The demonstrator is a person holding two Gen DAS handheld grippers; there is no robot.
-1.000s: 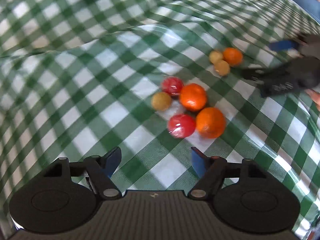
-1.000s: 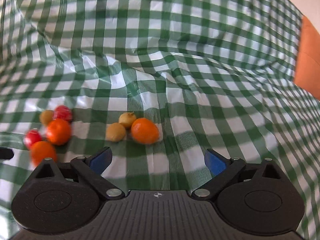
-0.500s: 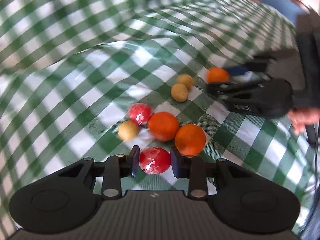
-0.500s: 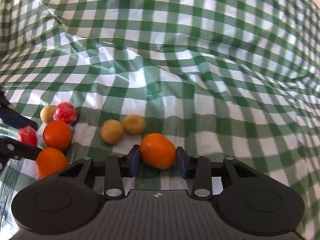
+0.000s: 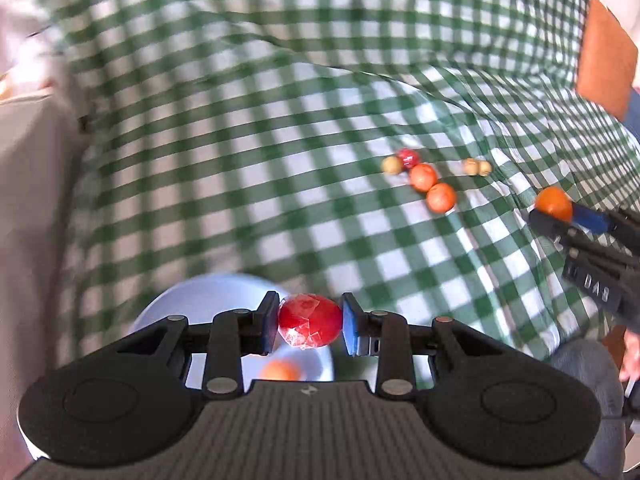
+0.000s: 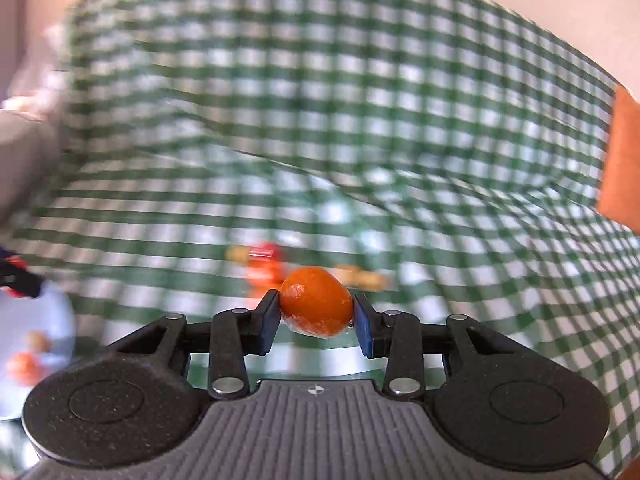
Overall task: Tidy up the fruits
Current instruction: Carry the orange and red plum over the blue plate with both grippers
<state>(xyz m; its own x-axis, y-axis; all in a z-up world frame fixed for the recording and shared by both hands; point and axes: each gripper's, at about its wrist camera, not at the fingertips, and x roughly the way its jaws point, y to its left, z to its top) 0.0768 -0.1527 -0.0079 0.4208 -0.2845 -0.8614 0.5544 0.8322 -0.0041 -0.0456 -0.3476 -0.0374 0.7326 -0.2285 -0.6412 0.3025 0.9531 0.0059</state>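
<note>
My left gripper [image 5: 309, 326] is shut on a red wrapped fruit [image 5: 309, 326] and holds it above a pale blue plate [image 5: 208, 300] that has an orange fruit [image 5: 280, 370] on it. My right gripper [image 6: 316, 308] is shut on an orange [image 6: 316, 307] and holds it up off the checked cloth; it also shows in the left wrist view [image 5: 554, 204]. On the cloth lie a red fruit [image 5: 408, 158], two oranges [image 5: 432, 186] and three small tan fruits [image 5: 478, 167]. The right wrist view is blurred.
The green-and-white checked cloth [image 5: 280, 140] is rumpled with folds. An orange-brown chair back [image 5: 606, 52] stands at the far right. The plate shows at the left edge of the right wrist view [image 6: 36, 344] with fruit on it. A grey wall or cushion [image 5: 32, 200] is at left.
Both grippers shut on their fruits half a second ago and have since lifted them and swung left, the left one over the plate. The fruit pile is now far off.
</note>
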